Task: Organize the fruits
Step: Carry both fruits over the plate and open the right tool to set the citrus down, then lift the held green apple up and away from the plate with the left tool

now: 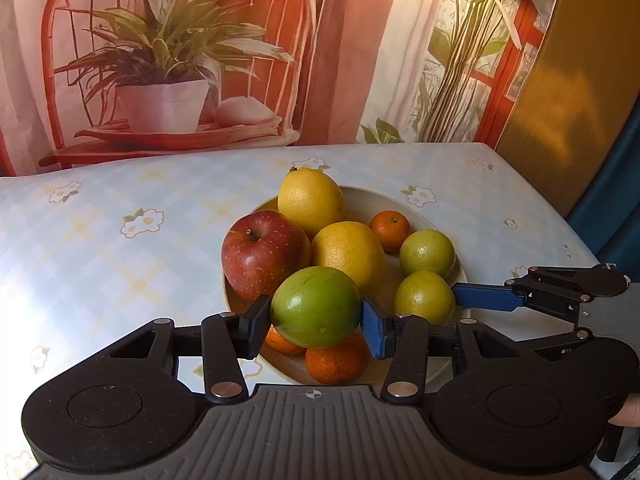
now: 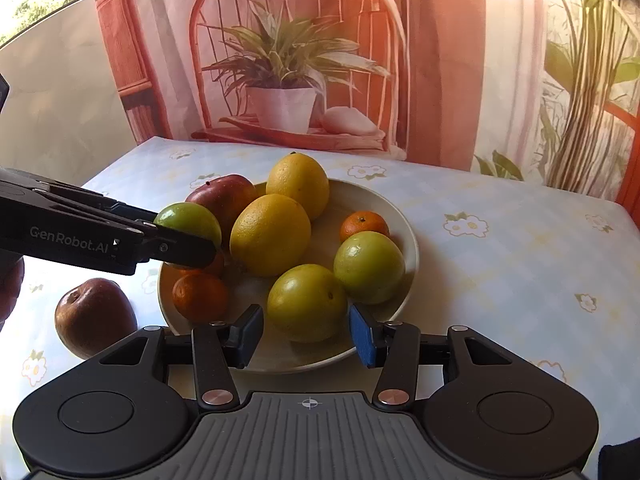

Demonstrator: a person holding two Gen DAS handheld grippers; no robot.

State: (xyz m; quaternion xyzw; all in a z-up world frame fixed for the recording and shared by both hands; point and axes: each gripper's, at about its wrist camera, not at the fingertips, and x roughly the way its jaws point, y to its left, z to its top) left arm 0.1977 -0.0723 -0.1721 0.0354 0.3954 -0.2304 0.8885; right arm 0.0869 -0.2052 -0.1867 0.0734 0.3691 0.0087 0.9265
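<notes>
Gripping a green fruit (image 1: pixel 316 306) between its pads, the left tool (image 1: pixel 316 316) holds it over the near side of the plate (image 1: pixel 404 204), above two mandarins (image 1: pixel 338 360). The right tool (image 2: pixel 306 334) is released, its fingers spread either side of a yellow-green fruit (image 2: pixel 306 302) at the near rim without clearly touching it. Judging by the spread, the sorting looks well along: almost every fruit is already gathered on the plate, which sits toward the middle of the tabletop (image 1: pixel 100 248). It carries a red apple (image 1: pixel 262 254), two lemons (image 1: pixel 348 252), a third mandarin (image 1: pixel 390 230) toward the far rim, and two yellow-green fruits on the right side. Left over, as far as can be seen, is a second, darker apple (image 2: pixel 94 316) lying on the tabletop off the plate's left rim. Whether the held fruit is going in or coming out cannot be told.
</notes>
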